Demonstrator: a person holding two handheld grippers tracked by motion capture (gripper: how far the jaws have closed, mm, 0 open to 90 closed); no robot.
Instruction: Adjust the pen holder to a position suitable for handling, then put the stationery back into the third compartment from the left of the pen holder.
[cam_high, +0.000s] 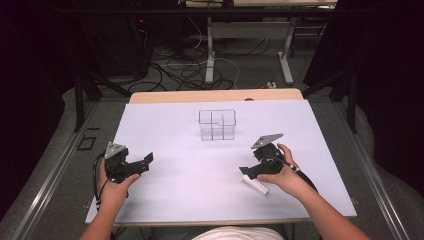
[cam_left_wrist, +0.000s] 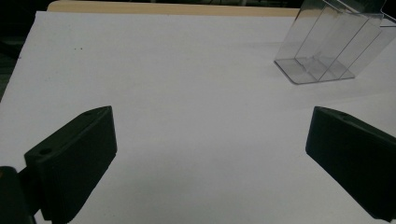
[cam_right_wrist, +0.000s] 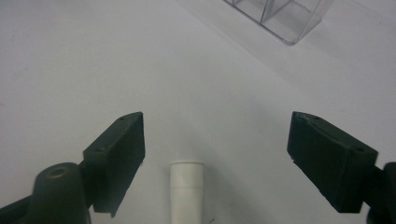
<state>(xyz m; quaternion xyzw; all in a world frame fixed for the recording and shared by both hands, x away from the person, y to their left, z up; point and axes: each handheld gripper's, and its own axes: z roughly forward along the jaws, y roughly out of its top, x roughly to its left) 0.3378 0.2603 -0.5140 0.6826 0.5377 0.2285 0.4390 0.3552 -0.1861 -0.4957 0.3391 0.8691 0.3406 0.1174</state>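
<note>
Right gripper (cam_high: 246, 172) sits low over the near right part of the white table sheet (cam_high: 190, 165), held in the person's right hand (cam_high: 280, 175). Its jaws stand wide apart, nothing pressed between them. In the right gripper view a white tube (cam_right_wrist: 187, 193) lies flat on the sheet between the two jaws, its capped end pointing away from the camera, closer to the left jaw than to the right; neither pad touches it. In the high view the same white tube (cam_high: 256, 184) lies just under and beside the gripper's tip, partly covered by it.

Left gripper (cam_high: 147, 160) is held by the left hand (cam_high: 114, 187) at the near left of the sheet, well apart from the tube. Jaws wide, with bare sheet between them in the left gripper view.

Clear plastic organizer box (cam_high: 217, 125) with inner dividers stands upright near the middle of the sheet, toward the far edge, apart from both grippers. Compartments look empty.
</note>
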